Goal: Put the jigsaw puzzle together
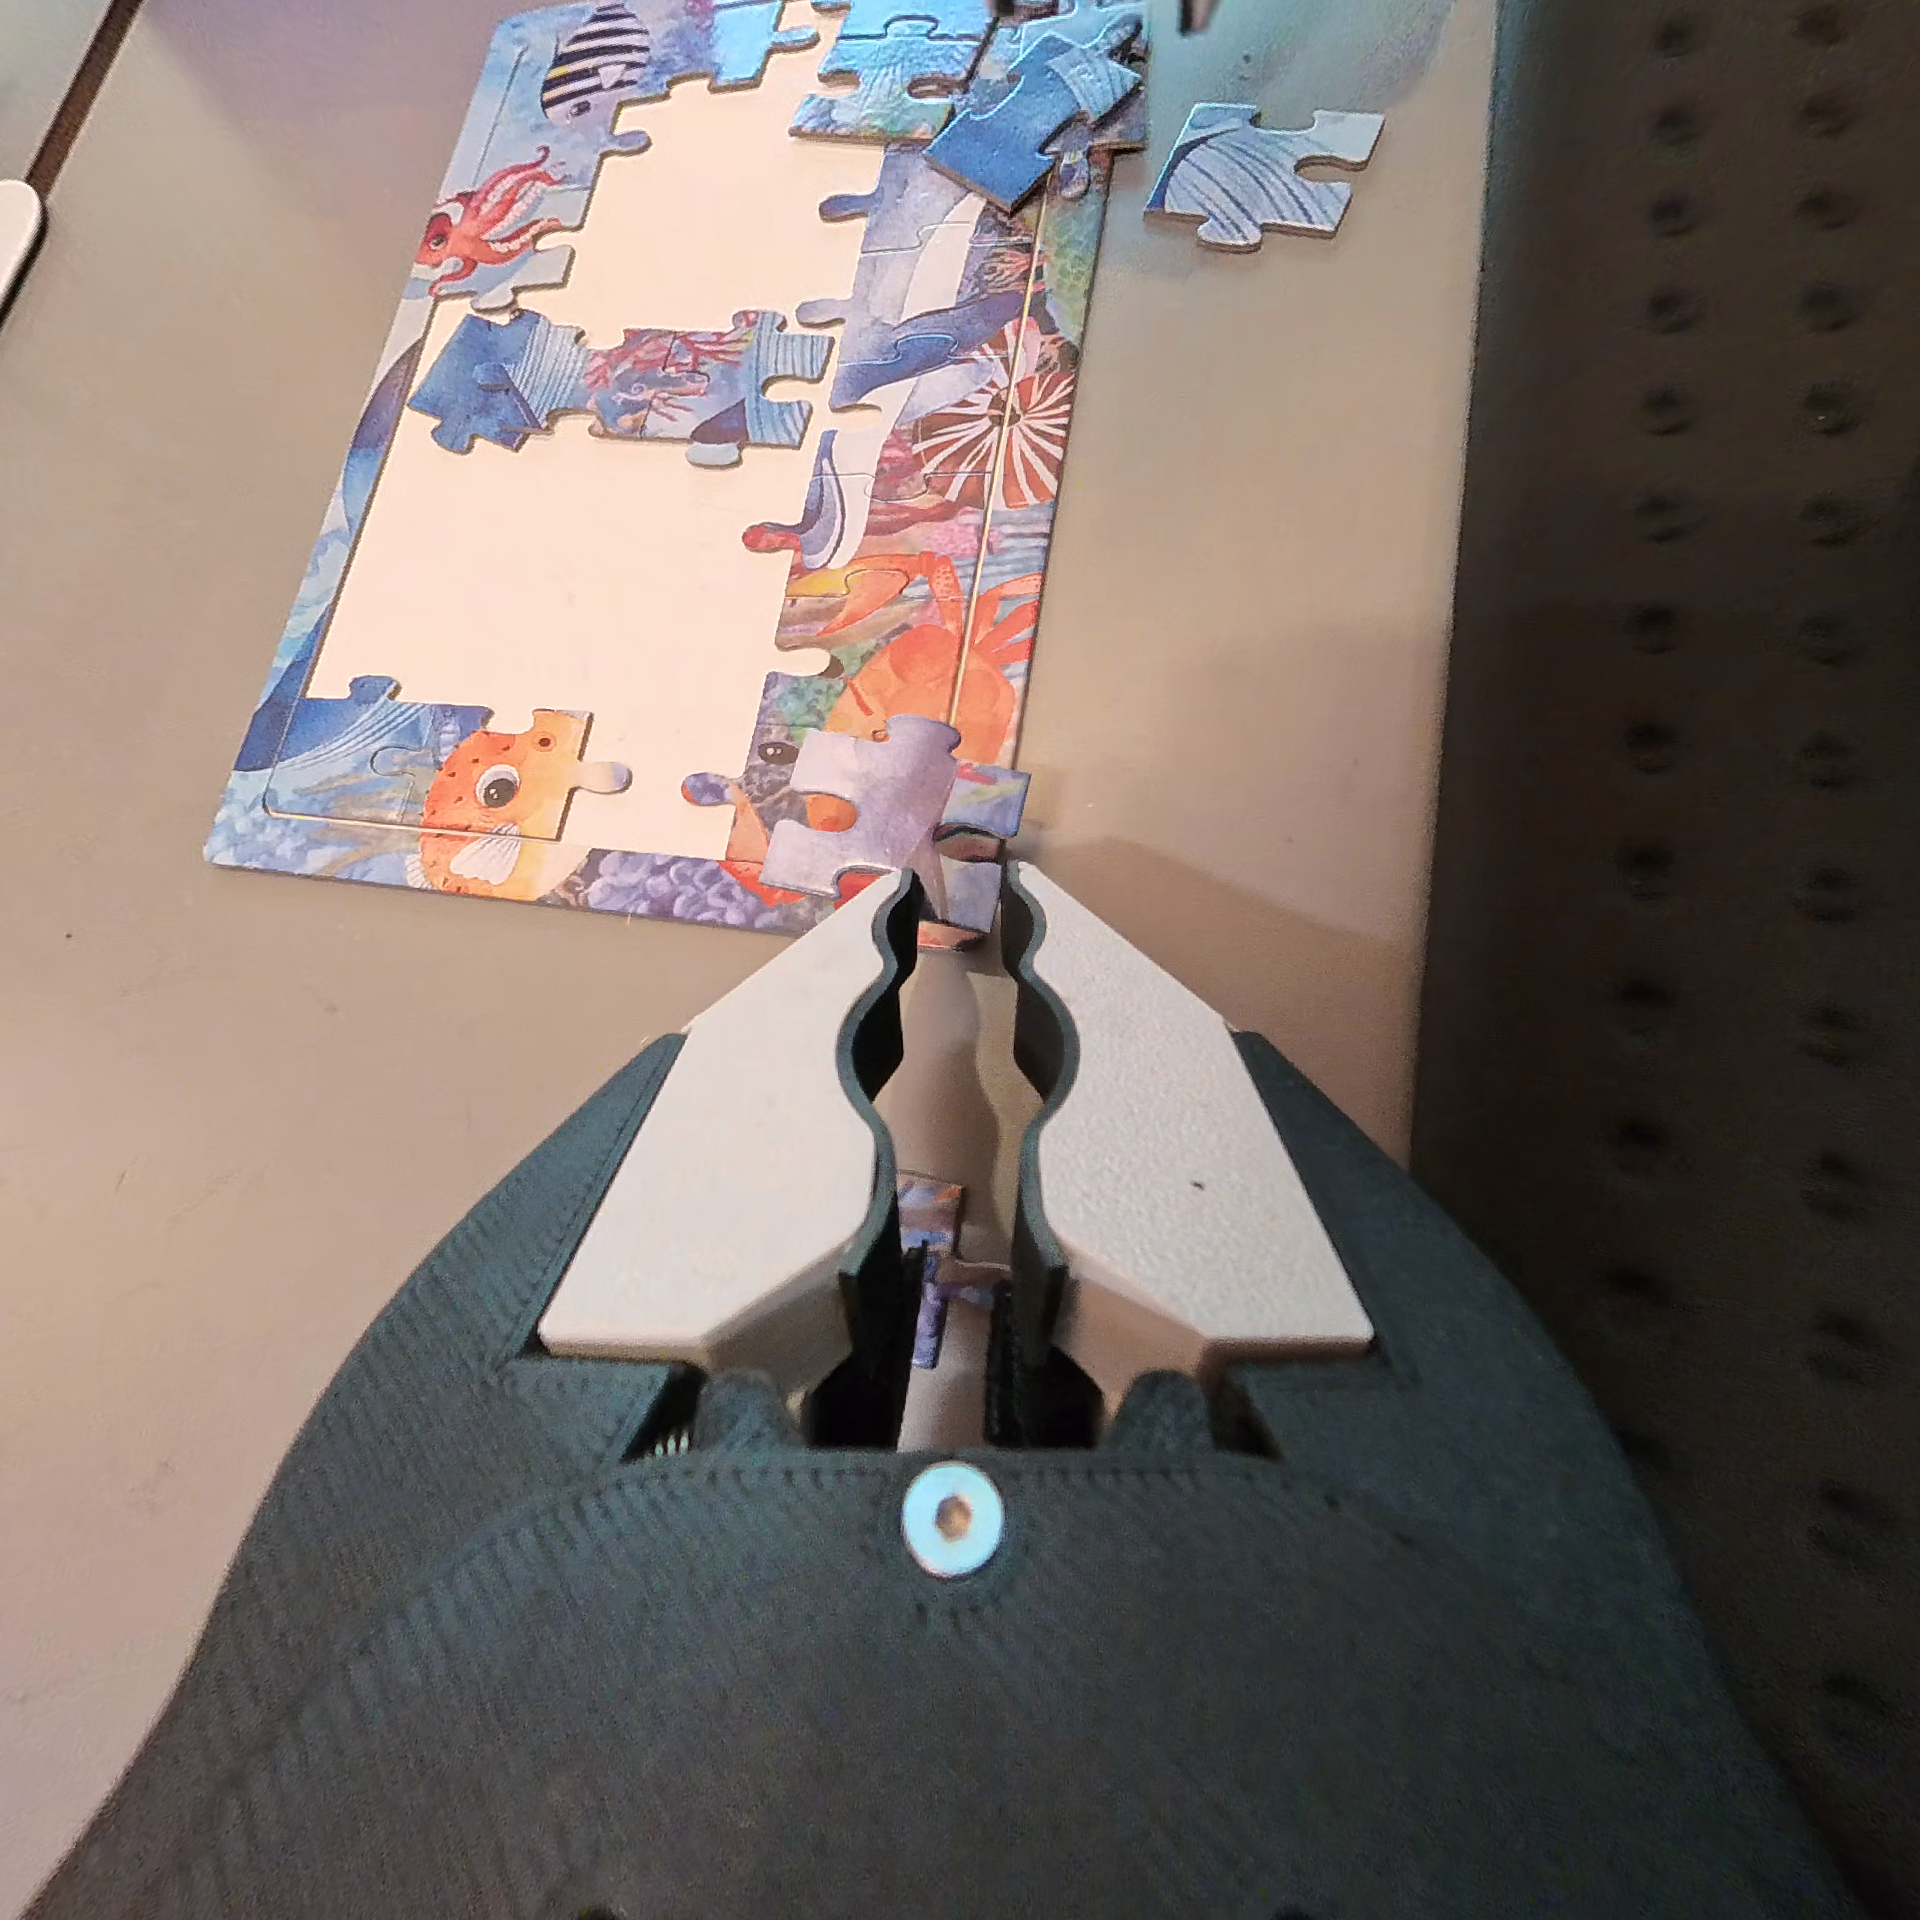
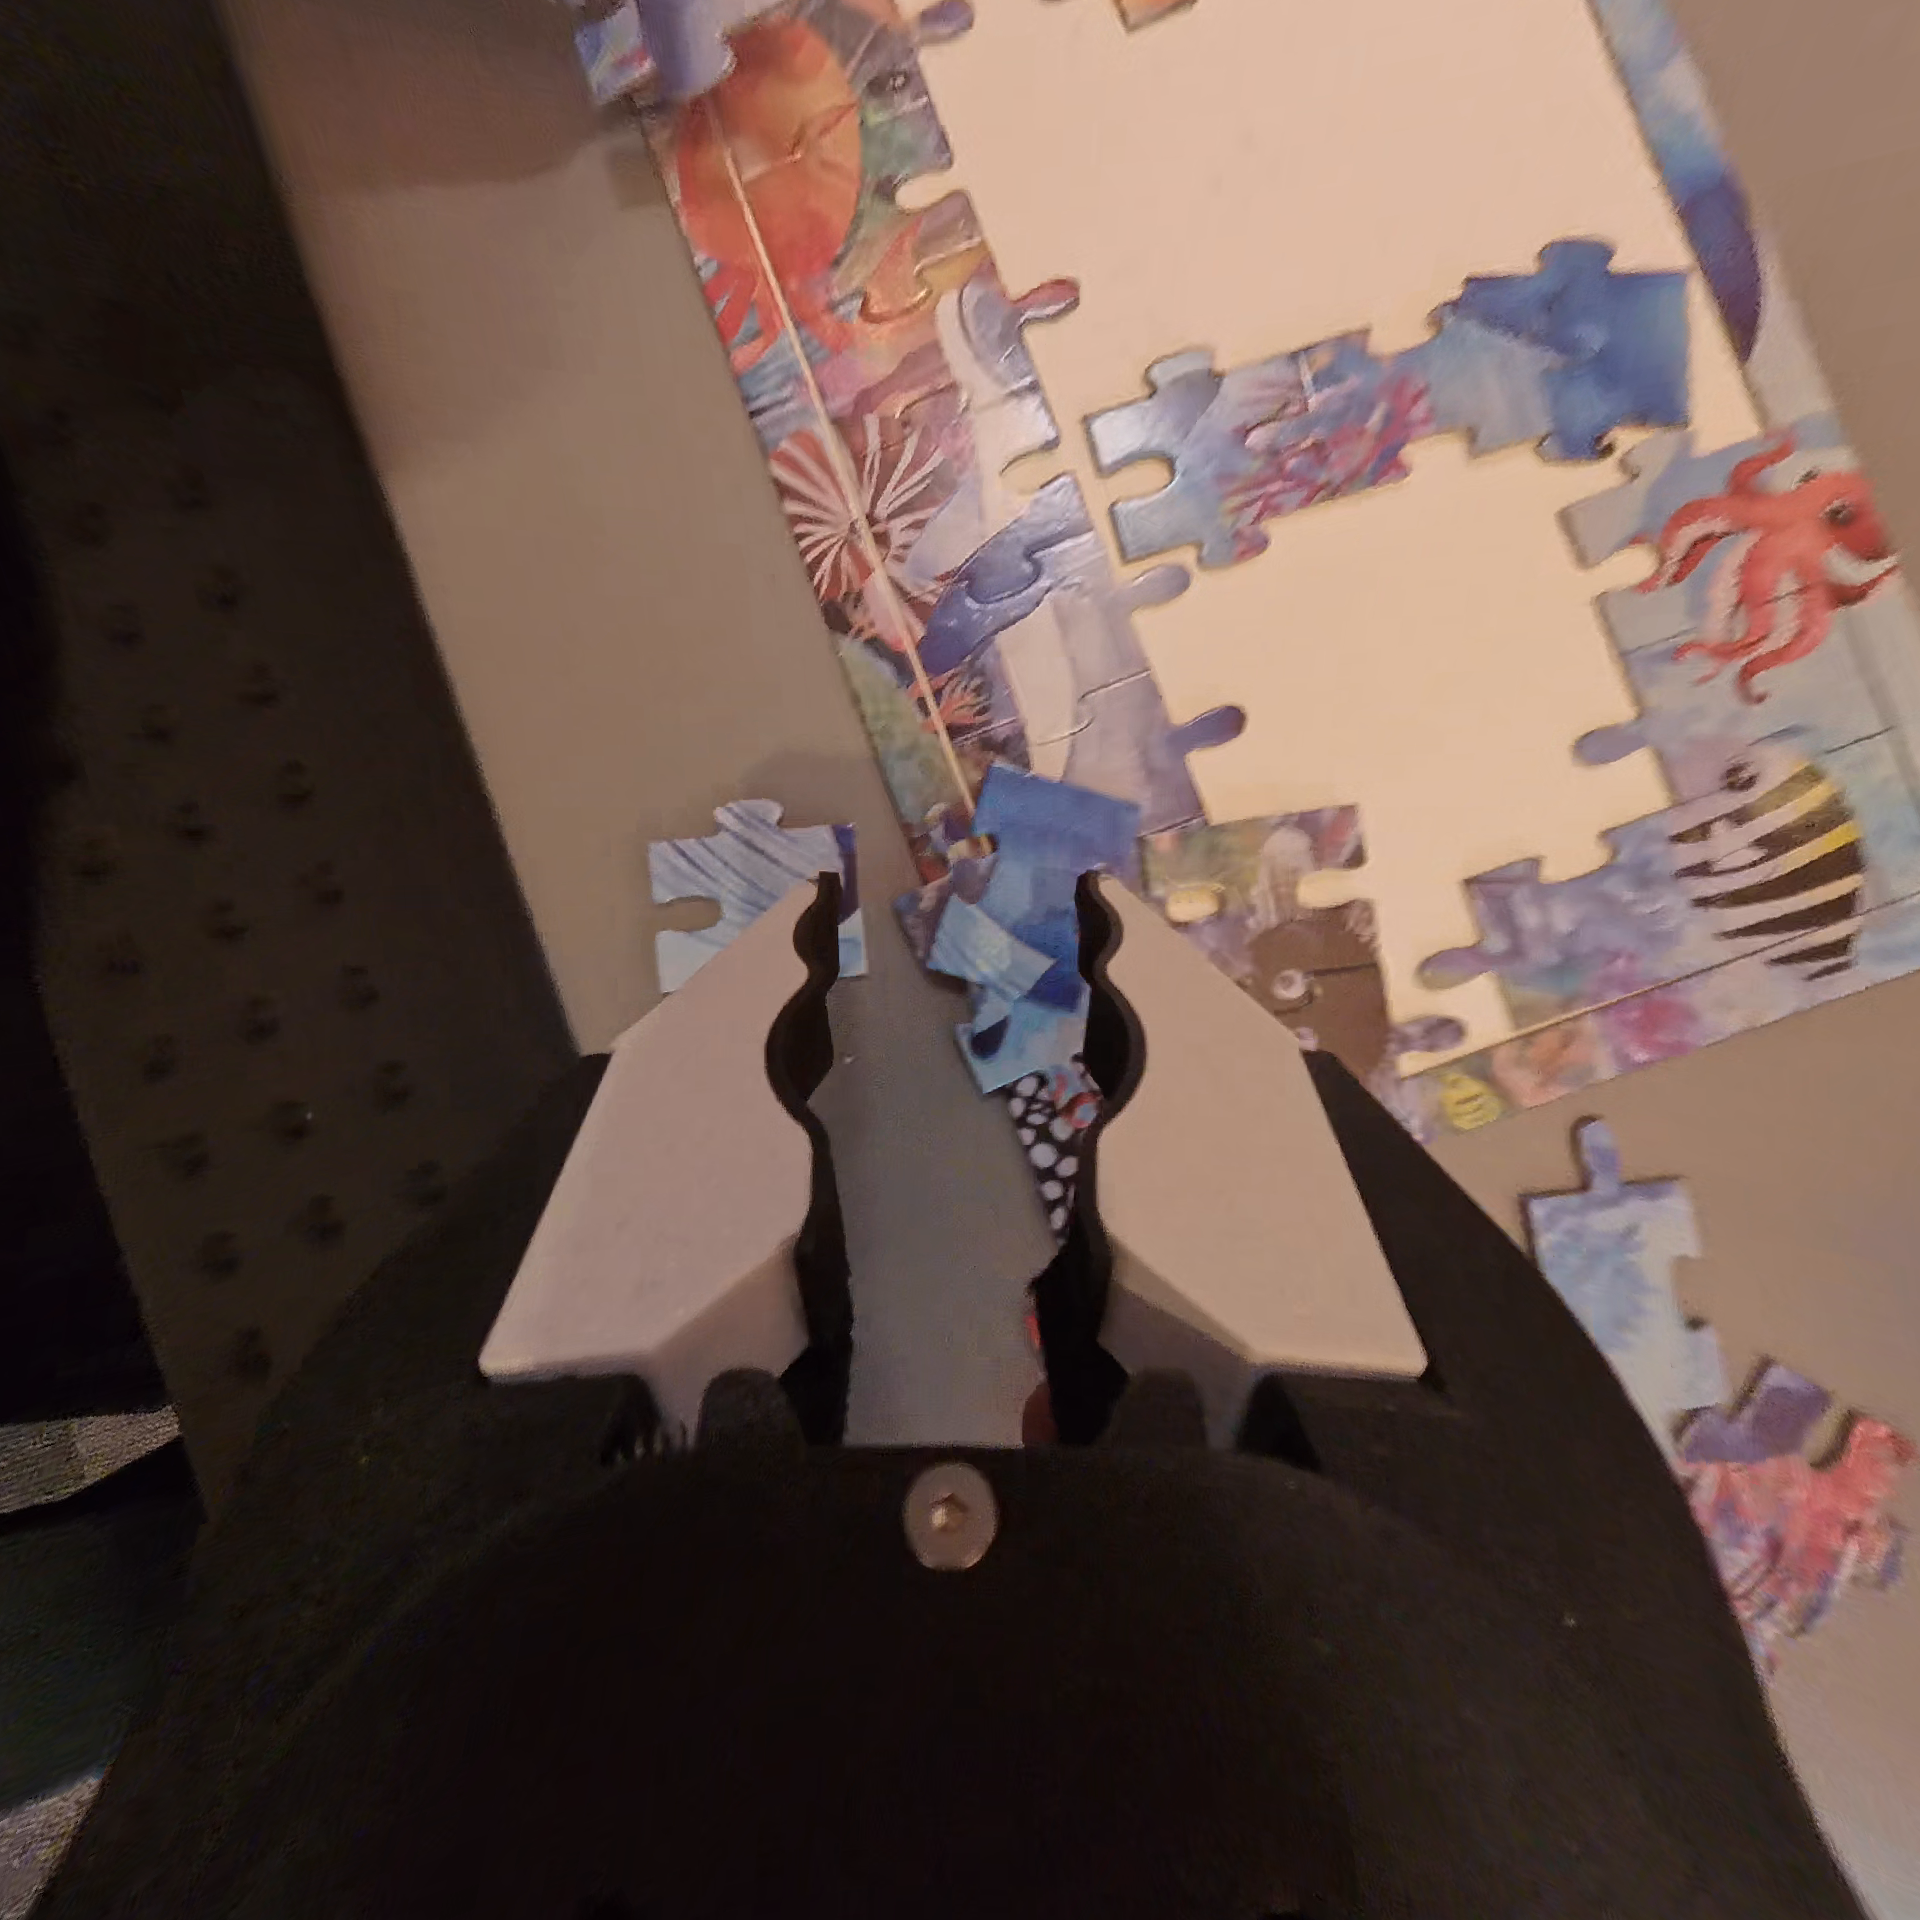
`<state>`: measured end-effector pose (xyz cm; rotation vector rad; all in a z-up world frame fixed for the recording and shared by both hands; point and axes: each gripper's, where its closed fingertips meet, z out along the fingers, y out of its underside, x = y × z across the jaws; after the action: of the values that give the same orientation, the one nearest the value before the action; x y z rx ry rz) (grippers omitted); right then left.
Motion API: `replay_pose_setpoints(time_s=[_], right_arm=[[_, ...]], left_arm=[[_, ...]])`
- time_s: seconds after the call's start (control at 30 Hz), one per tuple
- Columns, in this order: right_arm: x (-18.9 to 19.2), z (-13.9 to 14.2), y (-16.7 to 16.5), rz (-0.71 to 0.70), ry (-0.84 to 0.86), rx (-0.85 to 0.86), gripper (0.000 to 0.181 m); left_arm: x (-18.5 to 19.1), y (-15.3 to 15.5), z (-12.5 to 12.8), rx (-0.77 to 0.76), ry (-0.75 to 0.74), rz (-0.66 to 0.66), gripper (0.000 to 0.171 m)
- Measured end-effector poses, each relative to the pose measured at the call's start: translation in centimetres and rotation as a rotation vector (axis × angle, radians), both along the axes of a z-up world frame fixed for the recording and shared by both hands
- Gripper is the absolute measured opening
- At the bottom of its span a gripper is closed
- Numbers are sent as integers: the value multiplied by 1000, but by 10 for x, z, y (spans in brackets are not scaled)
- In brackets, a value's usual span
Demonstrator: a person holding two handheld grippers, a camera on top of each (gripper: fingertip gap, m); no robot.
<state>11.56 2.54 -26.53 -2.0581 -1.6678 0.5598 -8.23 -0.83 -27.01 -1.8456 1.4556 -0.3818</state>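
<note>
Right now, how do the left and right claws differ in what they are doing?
The left claw stands nearly closed around a pale lilac piece at the puzzle board's corner; the right claw gapes wider, holding nothing, over a loose blue piece. Both share grey fingers and wavy dark pads.

The puzzle pieces (image 1: 1262, 171) look like printed cardboard with a slight sheen, lying on a tray (image 1: 582, 582) with a smooth, pale bare middle. The tabletop (image 1: 156, 1039) is matt grey-beige. The left claw (image 1: 961, 883) has smooth grey plastic fingers (image 1: 769, 1122), a ridged dark printed body and a shiny metal screw (image 1: 951, 1519).
</note>
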Motion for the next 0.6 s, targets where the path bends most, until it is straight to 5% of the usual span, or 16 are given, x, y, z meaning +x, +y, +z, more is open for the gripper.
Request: replay_pose_setpoints(time_s=[0.2,0.4,0.6], right_arm=[[1,-12,-36,26,21,-56,37],[-3,-21,-45,-6,17,-65,54],[-18,-22,-51,4,41,-51,28]], left_arm=[[-5,-2,0,-4,15,13,14],[-12,-6,-1,-16,20,37,14],[-16,-9,-2,-19,20,55,14]])
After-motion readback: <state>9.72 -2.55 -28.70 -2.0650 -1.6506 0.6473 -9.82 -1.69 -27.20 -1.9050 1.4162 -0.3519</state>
